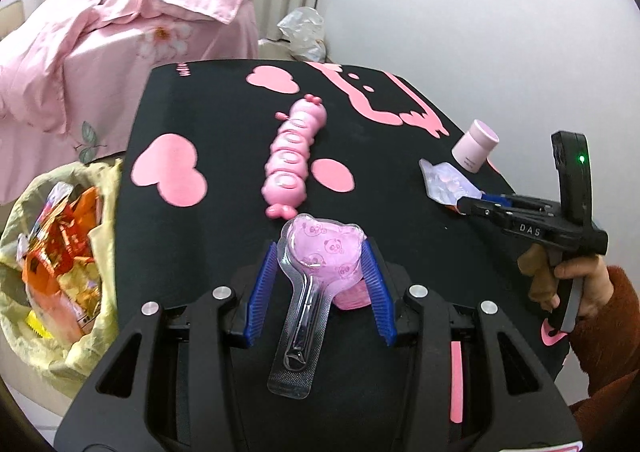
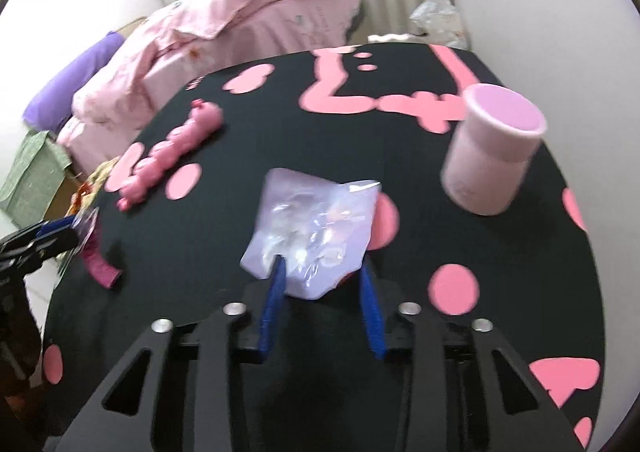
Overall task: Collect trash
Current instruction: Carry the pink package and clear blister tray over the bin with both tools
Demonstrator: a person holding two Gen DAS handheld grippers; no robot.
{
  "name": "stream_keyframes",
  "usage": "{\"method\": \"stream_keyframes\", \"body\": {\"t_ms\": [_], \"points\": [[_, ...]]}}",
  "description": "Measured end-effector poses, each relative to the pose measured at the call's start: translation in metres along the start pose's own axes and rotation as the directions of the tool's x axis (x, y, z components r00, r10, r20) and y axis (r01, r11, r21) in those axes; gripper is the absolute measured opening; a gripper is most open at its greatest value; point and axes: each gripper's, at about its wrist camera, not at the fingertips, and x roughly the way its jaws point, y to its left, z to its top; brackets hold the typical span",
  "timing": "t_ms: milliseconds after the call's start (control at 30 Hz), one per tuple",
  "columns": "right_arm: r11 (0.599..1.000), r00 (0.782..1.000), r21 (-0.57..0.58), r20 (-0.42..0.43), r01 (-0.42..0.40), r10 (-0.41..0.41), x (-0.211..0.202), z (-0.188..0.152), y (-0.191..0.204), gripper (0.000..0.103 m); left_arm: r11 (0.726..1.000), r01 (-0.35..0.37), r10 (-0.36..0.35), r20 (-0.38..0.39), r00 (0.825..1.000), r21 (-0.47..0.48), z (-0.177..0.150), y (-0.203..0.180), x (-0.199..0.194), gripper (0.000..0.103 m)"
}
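So the left gripper (image 1: pixel 322 266) has its 2 blue fingers (image 1: pixel 262 292) about halfway closed on a clear plastic blister pack (image 1: pixel 316 264) with pink panda print, its long stem pointing back toward the camera. Just past its tips lies a pink caterpillar toy (image 1: pixel 291 159) on the black tablecloth (image 1: pixel 224 111). Off to its left sits the trash bag (image 1: pixel 60 252), stuffed with wrappers. The right gripper (image 2: pixel 322 278) is narrowed onto the near edge of a crinkly clear wrapper (image 2: pixel 312 223) lying on the cloth. A pink cup (image 2: pixel 492 155) lies tipped beyond it, to its right.
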Motion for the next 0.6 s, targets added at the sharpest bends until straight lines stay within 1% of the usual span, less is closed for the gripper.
{"method": "stream_keyframes", "body": {"t_ms": [33,67,100,233,333,367,500,533,600], "points": [[1.0,1.0,-0.002,-0.002,-0.014,0.014,0.001,0.001,0.004,0.015,1.0,-0.001,0.001,0.006,1.0,-0.007,0.0,0.002,-0.002,0.041],[1.0,1.0,-0.006,0.001,-0.024,0.024,0.0,0.003,0.006,0.009,1.0,-0.002,0.002,0.014,1.0,-0.017,-0.001,0.005,-0.005,0.041],[0.999,0.999,-0.016,0.006,-0.031,0.031,-0.001,0.005,0.011,0.007,1.0,-0.003,0.004,0.024,1.0,-0.025,-0.002,0.008,-0.009,0.041],[0.994,0.998,-0.097,0.038,-0.053,0.057,-0.012,0.015,0.039,0.005,0.997,-0.035,0.041,0.082,0.996,-0.07,-0.004,0.03,-0.031,0.041],[0.982,0.995,-0.177,0.066,-0.06,0.072,-0.022,0.027,0.068,0.004,0.99,-0.07,0.085,0.123,0.989,-0.123,-0.005,0.055,-0.05,0.041],[0.976,0.993,-0.205,0.075,-0.075,0.092,-0.026,0.032,0.083,0.004,0.987,-0.08,0.098,0.135,0.986,-0.136,-0.004,0.062,-0.055,0.041],[0.957,0.985,-0.269,0.093,-0.113,0.142,-0.031,0.049,0.119,0.004,0.969,-0.142,0.182,0.201,0.962,-0.202,-0.006,0.098,-0.087,0.041],[0.953,0.984,-0.281,0.096,-0.118,0.15,-0.031,0.053,0.126,0.004,0.958,-0.163,0.218,0.228,0.949,-0.236,-0.006,0.113,-0.101,0.041],[0.935,0.978,-0.326,0.102,-0.141,0.183,-0.03,0.065,0.152,0.004,0.94,-0.183,0.262,0.264,0.928,-0.288,-0.006,0.134,-0.117,0.041]]}}
